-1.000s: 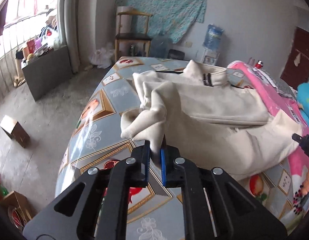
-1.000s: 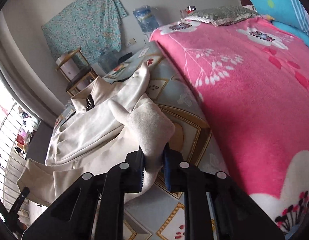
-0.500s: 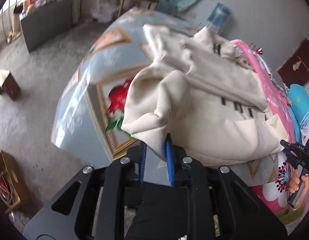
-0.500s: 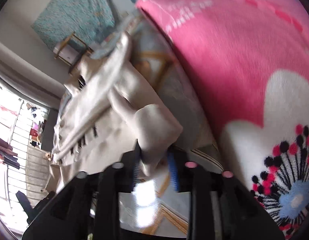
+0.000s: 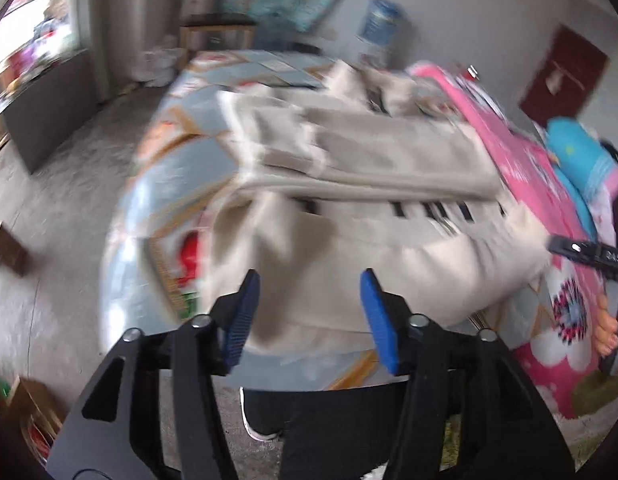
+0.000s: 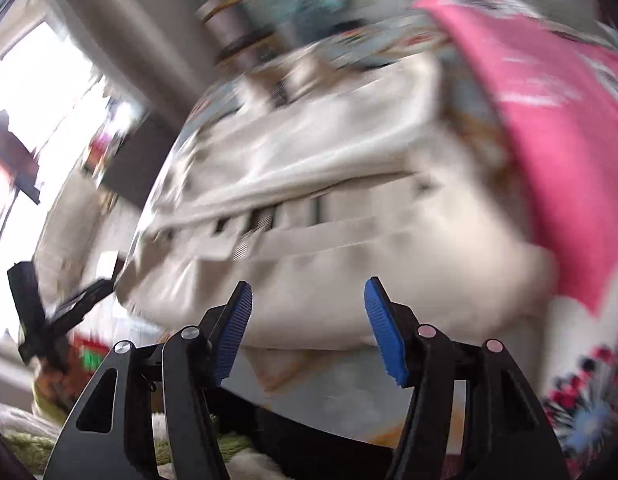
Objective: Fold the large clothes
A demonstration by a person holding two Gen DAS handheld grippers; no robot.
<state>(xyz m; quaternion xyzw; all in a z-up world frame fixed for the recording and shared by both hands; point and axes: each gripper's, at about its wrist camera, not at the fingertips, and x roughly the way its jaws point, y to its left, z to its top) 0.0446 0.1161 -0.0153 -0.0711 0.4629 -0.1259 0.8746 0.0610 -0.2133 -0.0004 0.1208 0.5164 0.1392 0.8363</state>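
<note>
Cream coat (image 5: 349, 208) lies near the bed's (image 5: 181, 152) near edge; left gripper (image 5: 309, 312) and right gripper (image 6: 307, 320) jaws opening, grasping nothing.

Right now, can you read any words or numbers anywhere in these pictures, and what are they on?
"DAS": white letters on the black right gripper, seen at the edge of the left wrist view; it may be only part of a word.
Blue water jug label: too blurred to read.
Dark red door with a pale patch: too blurred.
Cream jacket: no readable text.
</note>
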